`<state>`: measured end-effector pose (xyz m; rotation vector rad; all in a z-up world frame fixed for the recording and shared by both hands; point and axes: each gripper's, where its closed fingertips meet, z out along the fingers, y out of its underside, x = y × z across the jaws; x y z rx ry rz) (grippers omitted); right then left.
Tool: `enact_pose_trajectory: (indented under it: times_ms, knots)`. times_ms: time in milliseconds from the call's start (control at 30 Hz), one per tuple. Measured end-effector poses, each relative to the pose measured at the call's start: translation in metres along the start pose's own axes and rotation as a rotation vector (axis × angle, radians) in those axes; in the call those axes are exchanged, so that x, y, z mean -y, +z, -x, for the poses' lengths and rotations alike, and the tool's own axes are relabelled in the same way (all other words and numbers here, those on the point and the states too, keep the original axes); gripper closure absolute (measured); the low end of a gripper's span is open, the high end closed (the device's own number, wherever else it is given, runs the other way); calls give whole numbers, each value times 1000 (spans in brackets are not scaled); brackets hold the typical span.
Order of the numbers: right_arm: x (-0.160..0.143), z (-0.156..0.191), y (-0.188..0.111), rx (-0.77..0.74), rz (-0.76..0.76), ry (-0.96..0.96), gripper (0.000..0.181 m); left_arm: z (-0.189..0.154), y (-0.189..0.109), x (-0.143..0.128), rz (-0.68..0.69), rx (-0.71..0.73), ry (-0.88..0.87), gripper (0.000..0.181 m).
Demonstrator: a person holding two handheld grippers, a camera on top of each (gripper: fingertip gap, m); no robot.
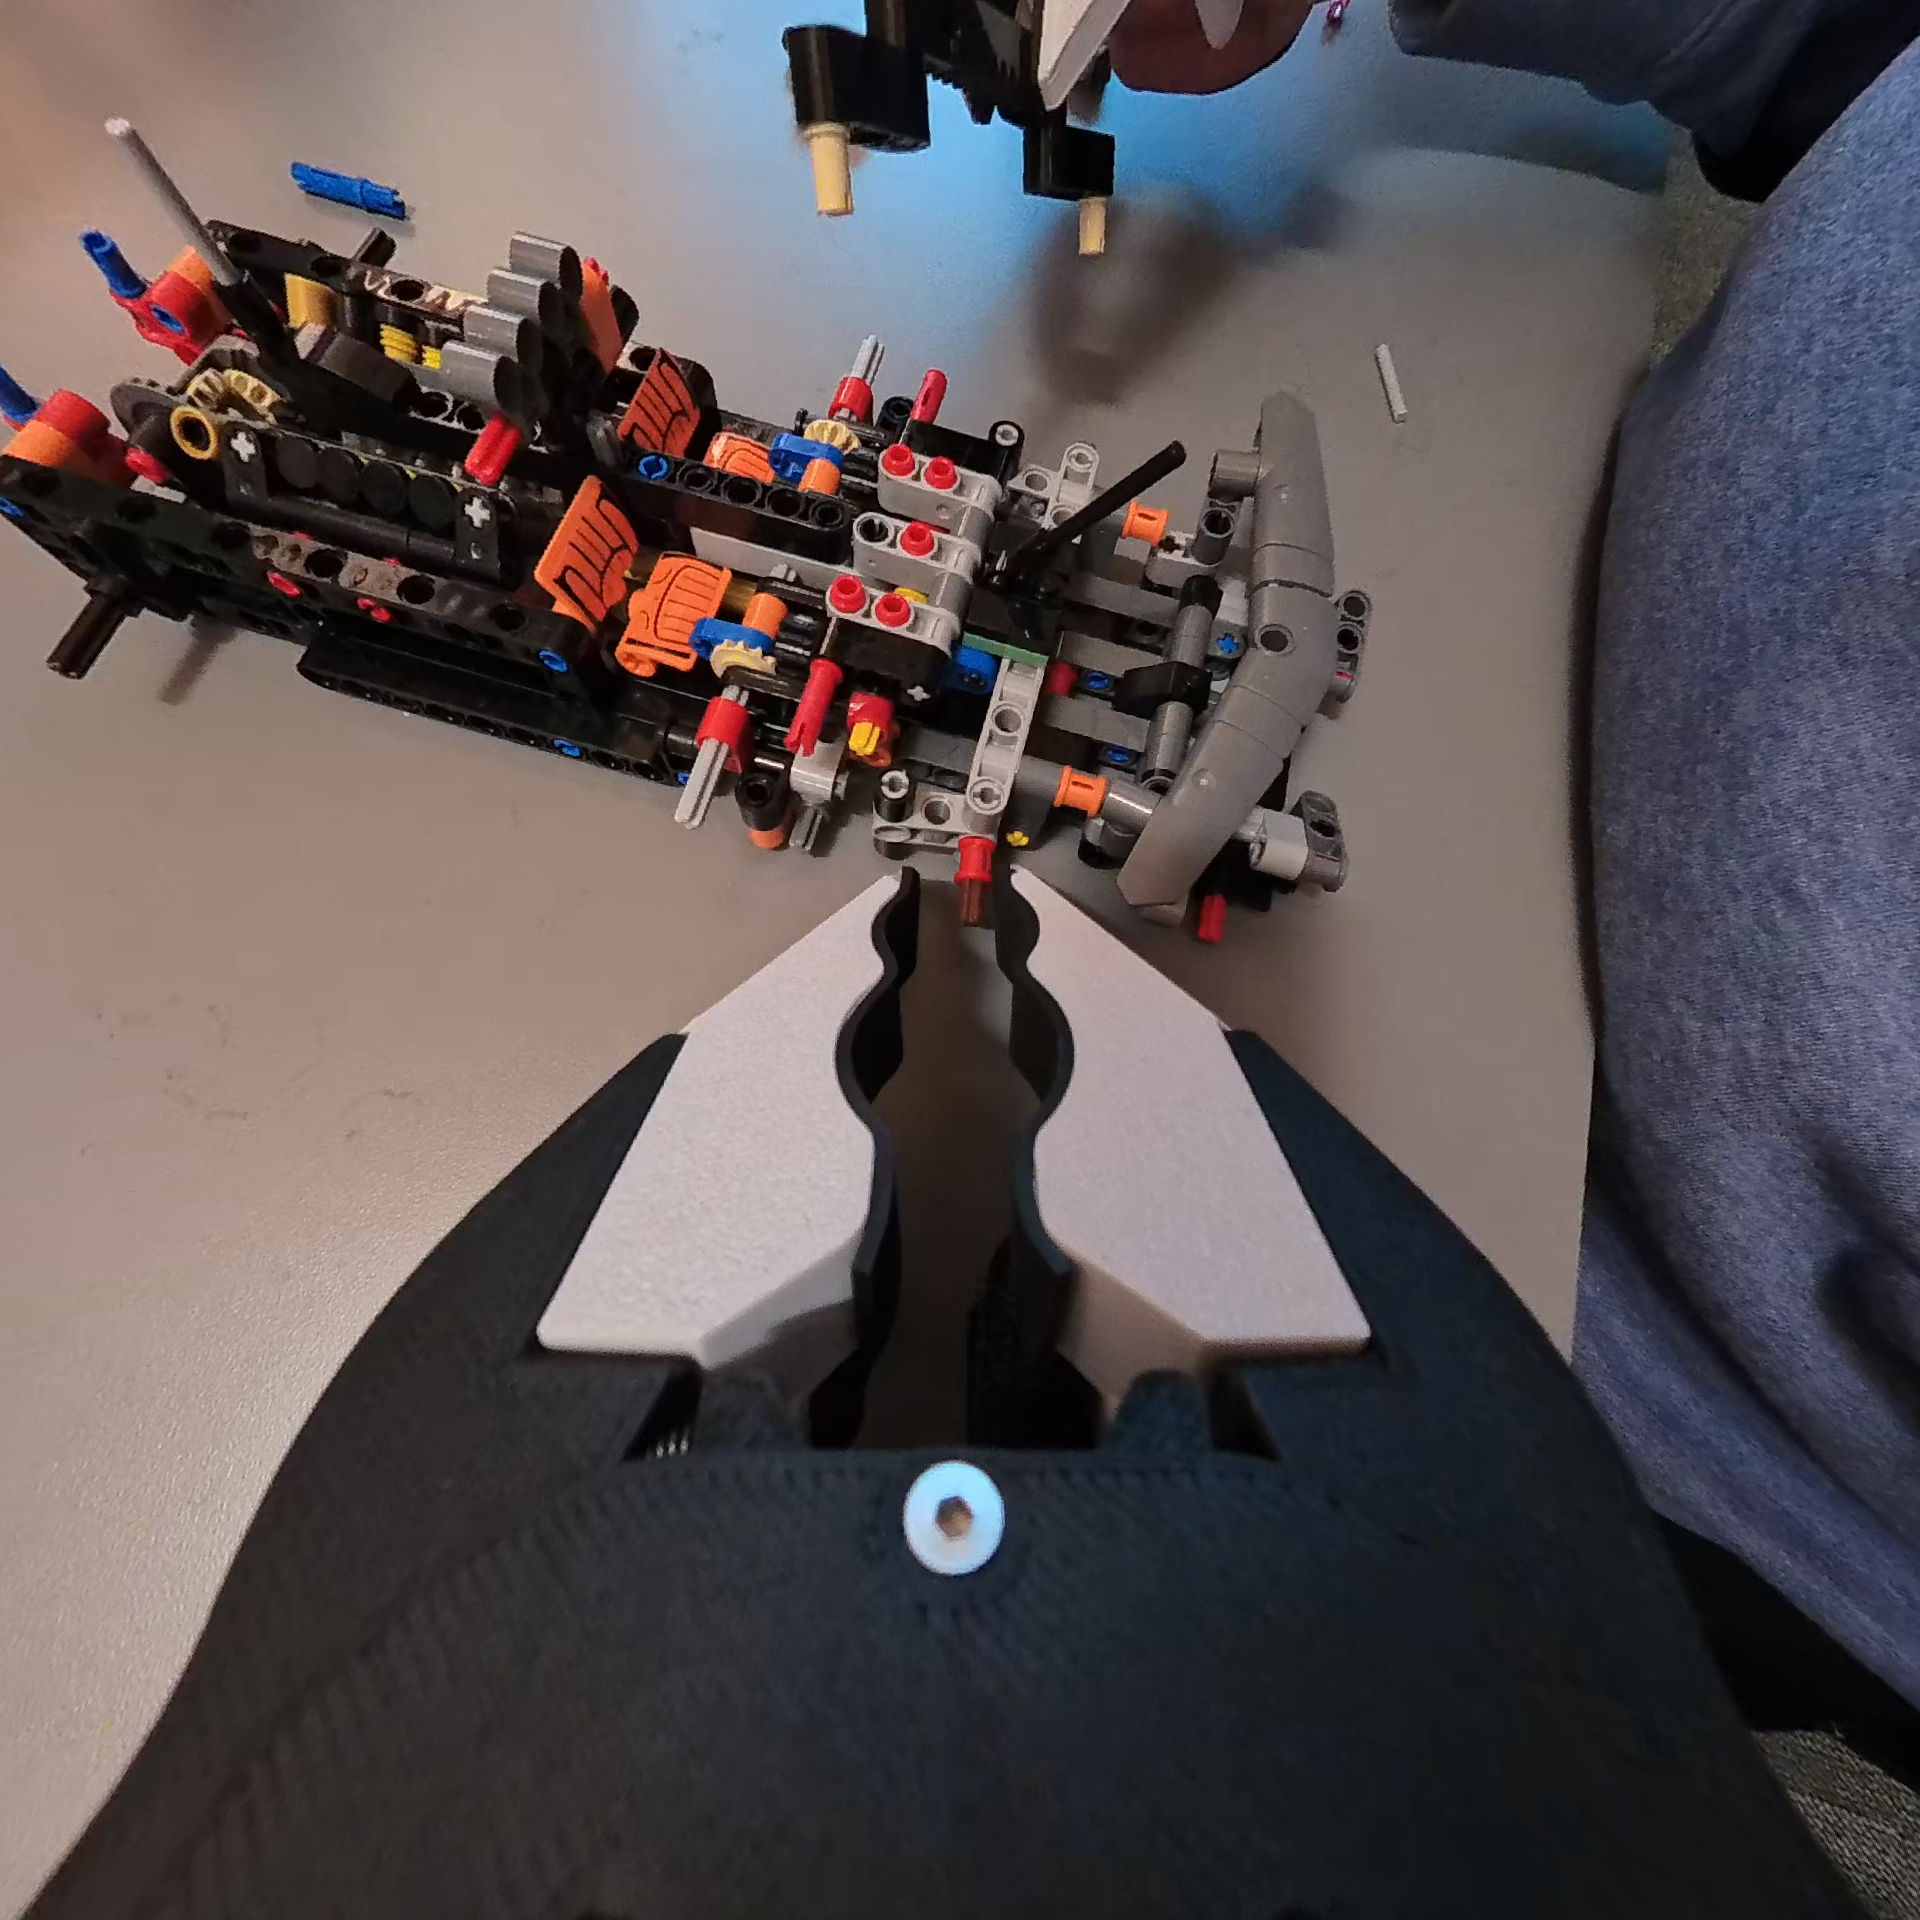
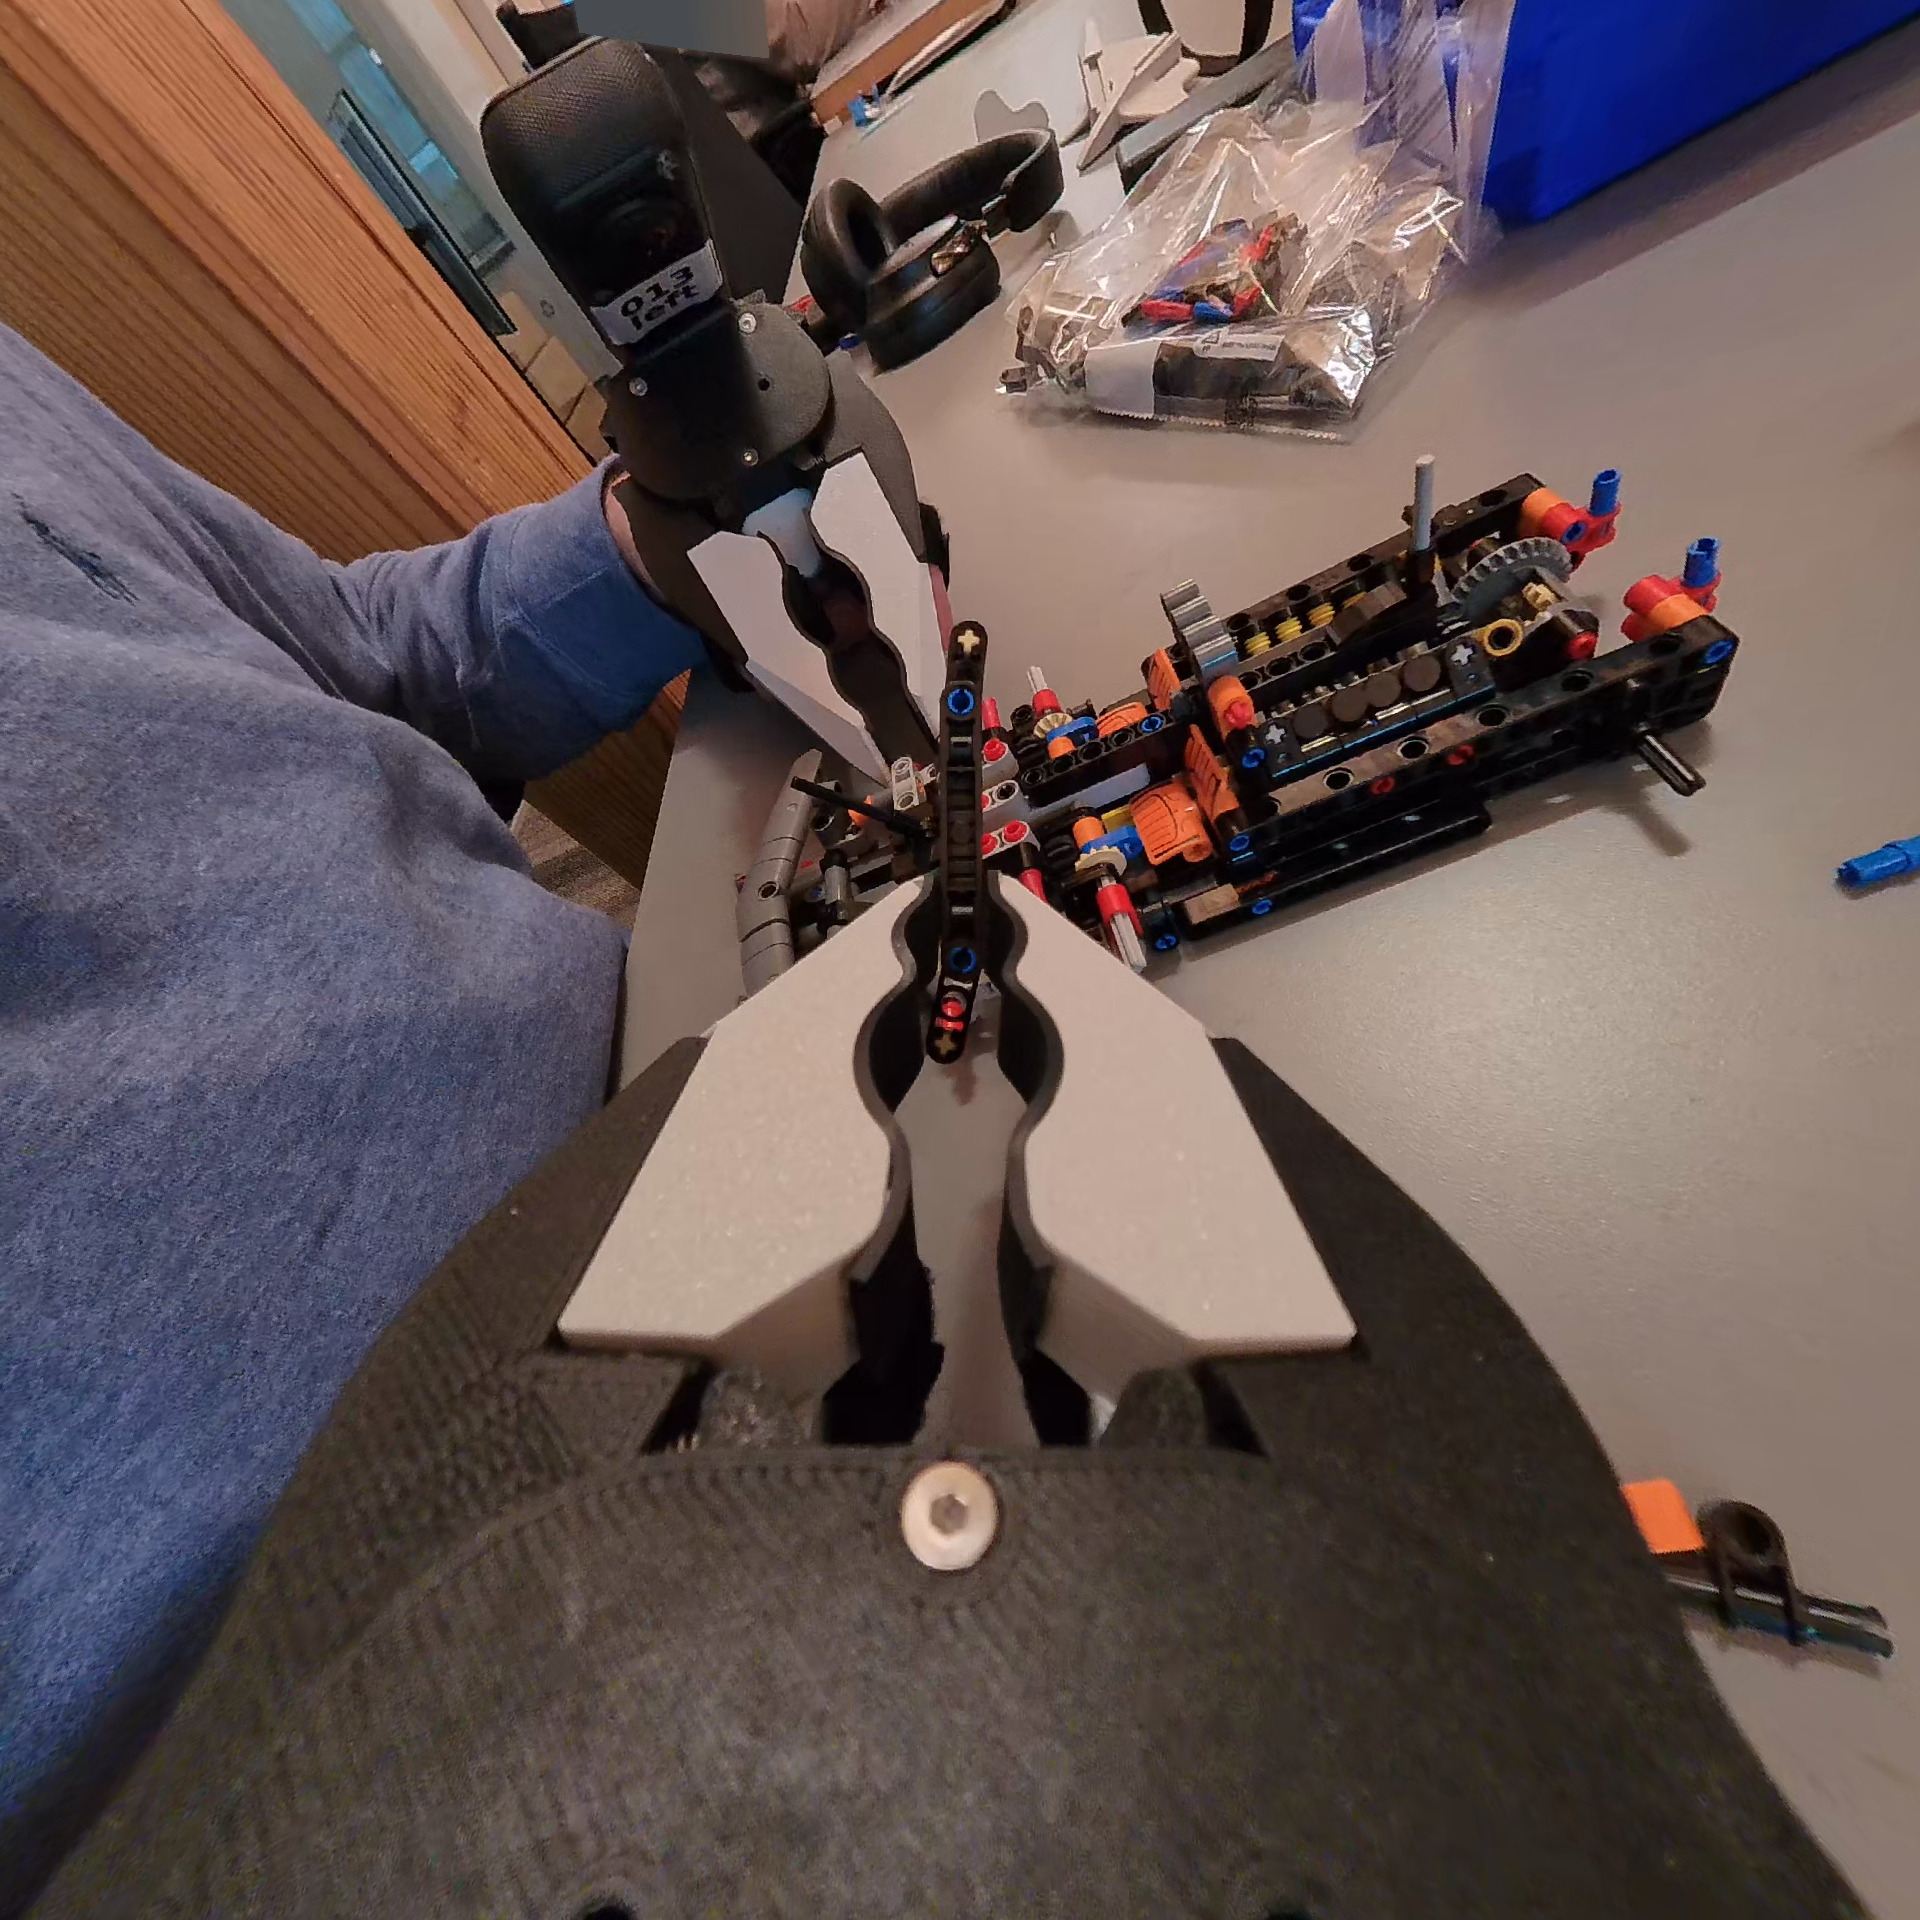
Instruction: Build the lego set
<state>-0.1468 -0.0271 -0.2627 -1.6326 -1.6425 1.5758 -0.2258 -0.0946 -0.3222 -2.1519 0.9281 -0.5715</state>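
The long lego model (image 1: 727,582), black beams with orange, red and grey parts, lies on the grey table (image 1: 312,1039); it also shows in the right wrist view (image 2: 1351,727). My left gripper (image 1: 958,896) is at the model's near edge by its grey curved end. Its tips sit slightly apart on either side of a red and brown pin (image 1: 975,883) sticking out of the model. My right gripper (image 2: 961,896) is shut on a black beam assembly (image 2: 961,821) with blue pins, held above the model's grey end. That assembly (image 1: 862,94) shows tan pins hanging down.
A loose blue pin (image 1: 348,190) and a small grey axle (image 1: 1390,382) lie on the table. Clear bags of parts (image 2: 1226,301), headphones (image 2: 914,239) and a blue box (image 2: 1662,83) lie beyond. An orange piece and black connector (image 2: 1756,1558) lie right. The person's blue sleeve (image 2: 520,623) is left.
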Motion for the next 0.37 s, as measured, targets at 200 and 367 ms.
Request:
enact_pose_trajectory:
  times_ms: [200, 367]
  knots:
    - [0, 0, 0, -1, 1, -1, 177, 0, 0, 0, 0, 1, 0, 169]
    - [1, -1, -1, -7, -1, -2, 176, 0, 0, 0, 0, 1, 0, 169]
